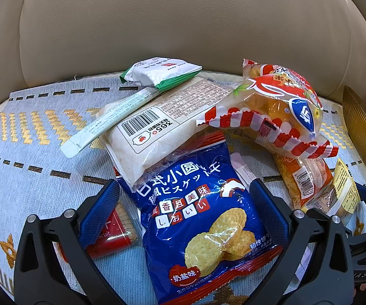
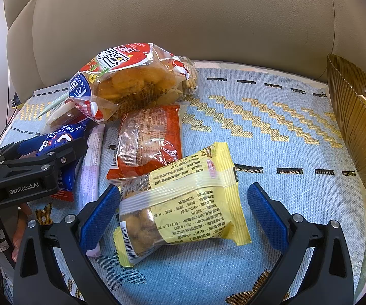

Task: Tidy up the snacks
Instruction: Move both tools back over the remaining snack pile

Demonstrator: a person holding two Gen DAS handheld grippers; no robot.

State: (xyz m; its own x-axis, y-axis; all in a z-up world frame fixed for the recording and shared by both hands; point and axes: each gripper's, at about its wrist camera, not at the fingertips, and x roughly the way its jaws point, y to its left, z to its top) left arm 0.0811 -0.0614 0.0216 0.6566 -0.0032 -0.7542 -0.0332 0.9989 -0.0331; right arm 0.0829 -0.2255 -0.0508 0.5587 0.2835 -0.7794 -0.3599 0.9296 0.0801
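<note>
Working over a pale blue woven cloth (image 2: 233, 137) with gold zigzags and dashed lines, spread on the seat of a beige leather sofa (image 1: 183, 25), I have the snacks heaped in front of me; a ribbed gold bowl (image 2: 355, 127) stands at the cloth's right edge, cut off by the frame.

Much is buried (the pile overlaps heavily): a red biscuit pack (image 1: 111, 233) shows only a corner behind my left finger; the orange packet (image 2: 149, 142) lies half under the clear red-and-white bag of golden puffs (image 1: 279, 106); a pink-white stick sachet (image 2: 92, 162) slips under the neighbouring packs; small print on most wrappers is too fine to read.

My left gripper (image 1: 183, 213) is spread wide, its blue pads either side of the blue biscuit bag (image 1: 198, 226) without visibly touching it; that bag lies flat, long axis running away from me, its top tucked under the white 365 bag (image 1: 157, 132), on which rest a pale stick sachet (image 1: 106, 119) and a green-edged white packet (image 1: 162, 72). My right gripper (image 2: 183, 216) is likewise spread, straddling the yellow nut packet (image 2: 190, 203), which lies flat and skewed, long axis slanting from near-left to far-right, label upside down to me.
</note>
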